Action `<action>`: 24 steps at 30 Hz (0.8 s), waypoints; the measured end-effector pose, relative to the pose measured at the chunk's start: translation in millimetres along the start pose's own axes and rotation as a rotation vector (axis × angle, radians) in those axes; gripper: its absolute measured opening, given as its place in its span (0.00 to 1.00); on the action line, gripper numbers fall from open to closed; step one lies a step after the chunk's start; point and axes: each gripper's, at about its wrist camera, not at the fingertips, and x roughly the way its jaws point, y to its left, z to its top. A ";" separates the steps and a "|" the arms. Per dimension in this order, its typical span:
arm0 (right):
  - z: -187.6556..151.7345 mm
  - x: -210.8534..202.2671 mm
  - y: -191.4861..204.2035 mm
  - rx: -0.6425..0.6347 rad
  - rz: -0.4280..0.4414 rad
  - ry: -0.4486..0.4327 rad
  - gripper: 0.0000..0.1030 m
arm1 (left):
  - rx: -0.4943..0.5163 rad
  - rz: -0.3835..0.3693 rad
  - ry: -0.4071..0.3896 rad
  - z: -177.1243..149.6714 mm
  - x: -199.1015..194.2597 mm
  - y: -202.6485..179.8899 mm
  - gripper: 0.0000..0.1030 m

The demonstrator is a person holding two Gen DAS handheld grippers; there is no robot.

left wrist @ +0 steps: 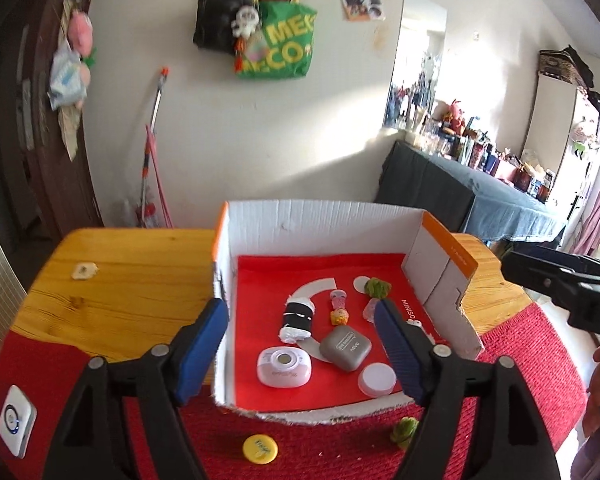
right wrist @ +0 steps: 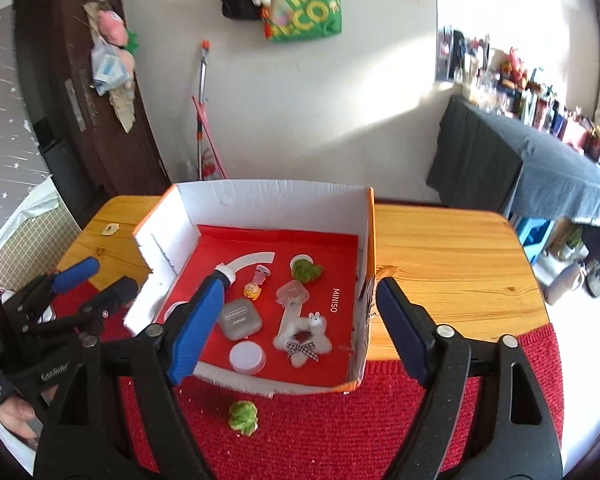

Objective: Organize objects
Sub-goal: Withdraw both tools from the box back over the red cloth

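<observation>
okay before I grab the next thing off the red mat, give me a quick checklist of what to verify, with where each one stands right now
1. Left gripper empty, jaws apart: ok.
2. Right gripper empty, jaws apart: ok.
3. Items left outside the box: not ok. A green fuzzy ball, a yellow disc and a white square device lie on the red mat.
4. Room in the box: ok, bare red lining shows at the back.
5. Path to the green fuzzy ball: ok, nothing lies over it.
6. Whether the white square device belongs in the box: cannot tell.
</observation>
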 end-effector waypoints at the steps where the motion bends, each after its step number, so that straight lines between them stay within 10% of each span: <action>1: -4.7 -4.6 0.7 -0.003 0.000 -0.018 0.79 | 0.007 0.005 -0.016 -4.0 -6.4 -0.1 0.80; 10: -66.9 -34.9 12.4 -0.036 -0.025 -0.133 0.91 | -0.016 0.017 -0.049 -49.8 -32.1 8.7 0.87; 24: -149.8 10.1 15.2 -0.016 -0.019 0.004 0.92 | -0.061 -0.005 0.082 -120.2 -23.0 16.7 0.92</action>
